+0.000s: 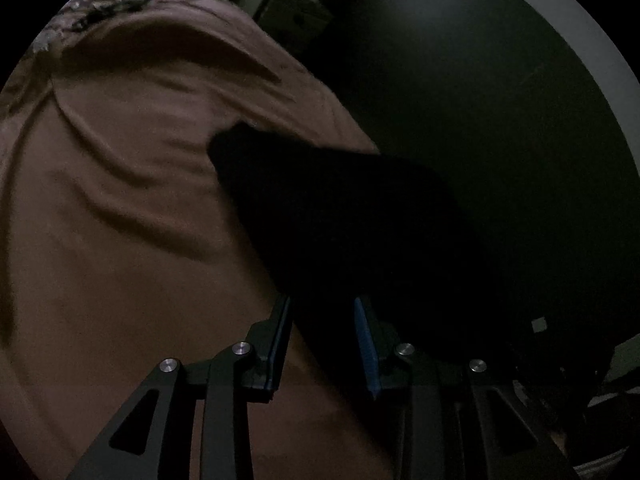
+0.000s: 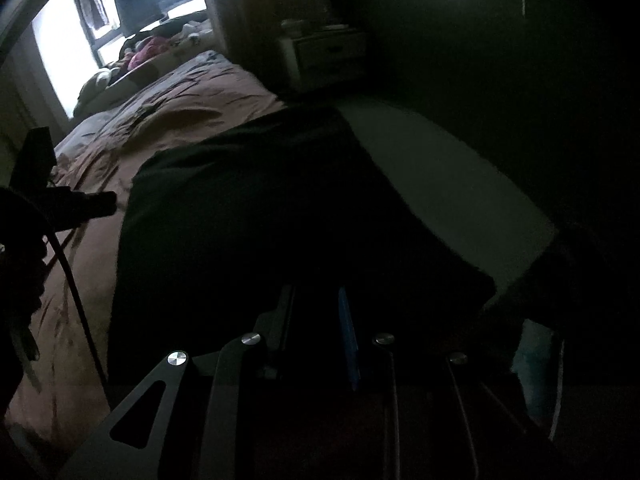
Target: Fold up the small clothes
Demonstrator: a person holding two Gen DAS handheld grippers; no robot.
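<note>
A black garment (image 1: 340,216) lies on a brown bedspread (image 1: 120,200); the room is very dark. In the left wrist view my left gripper (image 1: 322,308) has its blue-padded fingers a small gap apart with the near edge of the black garment between them. In the right wrist view the same black garment (image 2: 248,208) spreads wide over the bed, and my right gripper (image 2: 316,300) has its fingers a small gap apart over the garment's near edge. Whether either grips the cloth is too dark to tell. The left gripper's body (image 2: 60,200) shows at the left.
The bed (image 2: 192,112) runs toward a bright window (image 2: 60,52), with heaped clothes (image 2: 148,46) at its far end. A white nightstand (image 2: 324,56) stands right of the bed. Pale floor (image 2: 440,184) lies along the bed's right side.
</note>
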